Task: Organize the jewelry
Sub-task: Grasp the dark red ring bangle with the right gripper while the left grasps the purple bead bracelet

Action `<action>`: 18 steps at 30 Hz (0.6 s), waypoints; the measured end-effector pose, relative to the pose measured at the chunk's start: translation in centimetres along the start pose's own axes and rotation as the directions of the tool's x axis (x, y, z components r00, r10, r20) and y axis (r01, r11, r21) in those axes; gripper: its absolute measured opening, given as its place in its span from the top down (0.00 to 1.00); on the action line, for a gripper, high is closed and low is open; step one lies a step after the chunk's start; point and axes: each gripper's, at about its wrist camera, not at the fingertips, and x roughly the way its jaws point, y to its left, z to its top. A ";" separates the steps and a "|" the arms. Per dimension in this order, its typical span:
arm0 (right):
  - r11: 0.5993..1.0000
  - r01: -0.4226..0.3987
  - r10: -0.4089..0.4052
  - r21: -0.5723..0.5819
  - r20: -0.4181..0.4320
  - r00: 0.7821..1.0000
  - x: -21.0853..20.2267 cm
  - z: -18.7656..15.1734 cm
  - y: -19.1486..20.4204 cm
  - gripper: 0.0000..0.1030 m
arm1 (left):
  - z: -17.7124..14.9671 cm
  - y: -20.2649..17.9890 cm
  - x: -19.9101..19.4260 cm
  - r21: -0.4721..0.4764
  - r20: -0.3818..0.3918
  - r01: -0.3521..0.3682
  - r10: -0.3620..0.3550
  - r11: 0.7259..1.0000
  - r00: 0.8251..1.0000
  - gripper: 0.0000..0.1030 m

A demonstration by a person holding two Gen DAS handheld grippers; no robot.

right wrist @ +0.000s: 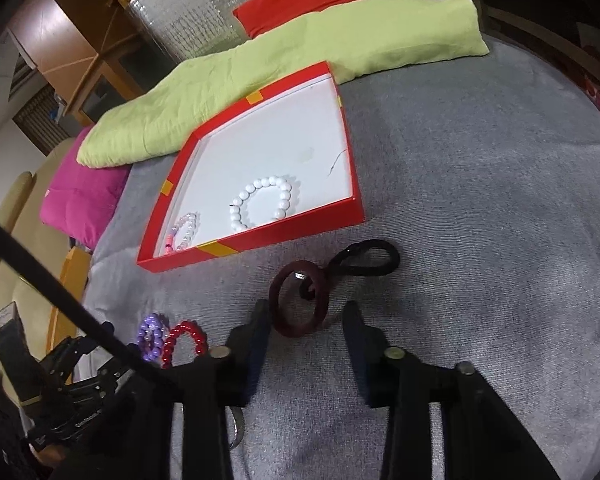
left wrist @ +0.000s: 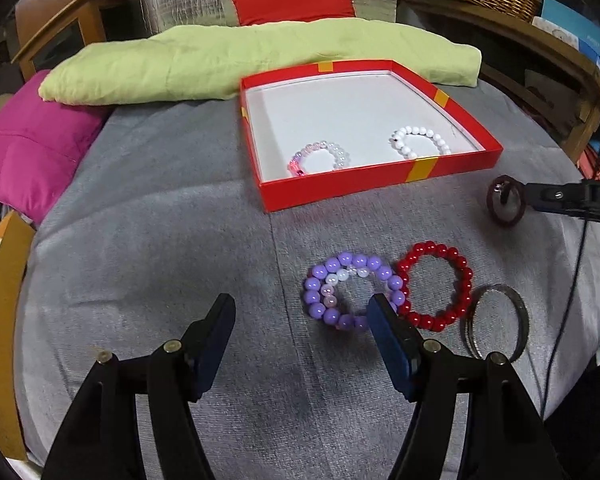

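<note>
Bracelets: white (left wrist: 419, 142) and pink (left wrist: 320, 158) lie inside red box (left wrist: 376, 182); evidently the sorted pair
Unsorted: purple (left wrist: 350, 292), red (left wrist: 436, 286), maroon ring (right wrist: 300, 304) on grey cloth (left wrist: 160, 260)
Left gripper (left wrist: 302, 314): fingers apart, empty, beside purple
Right gripper (right wrist: 306, 320): fingers apart, straddling maroon ring; ungripped

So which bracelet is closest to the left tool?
The purple bead bracelet, lying on the grey cloth. The left tool sits open right at it, one finger over its rim; the red bead bracelet lies just beyond.
</note>
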 end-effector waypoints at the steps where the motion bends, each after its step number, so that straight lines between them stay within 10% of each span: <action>1: 1.000 0.005 -0.005 -0.001 -0.001 1.000 0.2 0.0 0.1 0.72 | 0.0 0.0 0.0 -0.005 -0.004 0.017 -0.017 1.000 1.000 0.33; 7: 0.999 0.041 -0.041 -0.016 -0.017 0.999 1.4 0.0 0.6 0.89 | -0.1 -0.2 0.3 -0.008 -0.026 0.070 -0.070 0.998 0.997 0.32; 18: 0.998 0.029 -0.029 -0.051 0.001 1.000 1.0 -0.1 1.3 0.90 | 0.1 0.4 0.8 -0.056 -0.033 0.106 -0.108 0.993 0.994 0.33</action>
